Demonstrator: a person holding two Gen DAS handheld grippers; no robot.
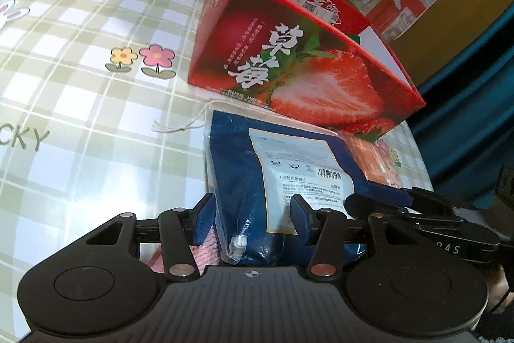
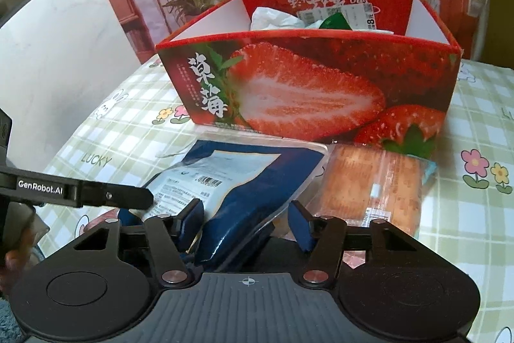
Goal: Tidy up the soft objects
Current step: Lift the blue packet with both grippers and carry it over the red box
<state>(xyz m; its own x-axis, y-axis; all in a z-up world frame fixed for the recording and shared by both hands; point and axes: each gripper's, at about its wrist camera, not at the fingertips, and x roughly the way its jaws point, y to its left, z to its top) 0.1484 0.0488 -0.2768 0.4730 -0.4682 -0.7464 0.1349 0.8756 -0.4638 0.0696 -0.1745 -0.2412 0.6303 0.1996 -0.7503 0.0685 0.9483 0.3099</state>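
Observation:
A blue packet [image 1: 241, 156] [image 2: 257, 179] with a white label lies flat in front of the red strawberry box [image 1: 289, 66] [image 2: 305, 92]. My left gripper [image 1: 252, 217] is shut on the packet's near left end, with a pad on each side. My right gripper [image 2: 245, 222] is shut on the packet's near right corner, which bulges up between the pads. One of the left gripper's fingers [image 2: 128, 198] lies over the packet's left corner. The box stands open and holds a white soft pack [image 2: 273, 16] and a green item.
A clear packet of biscuits [image 2: 369, 182] [image 1: 376, 156] lies right of the blue packet, against the box. A pink cloth [image 1: 205, 253] shows under the left gripper. A frayed string [image 1: 180, 126] lies on the checked tablecloth [image 1: 80, 69]. The table edge runs close on the right.

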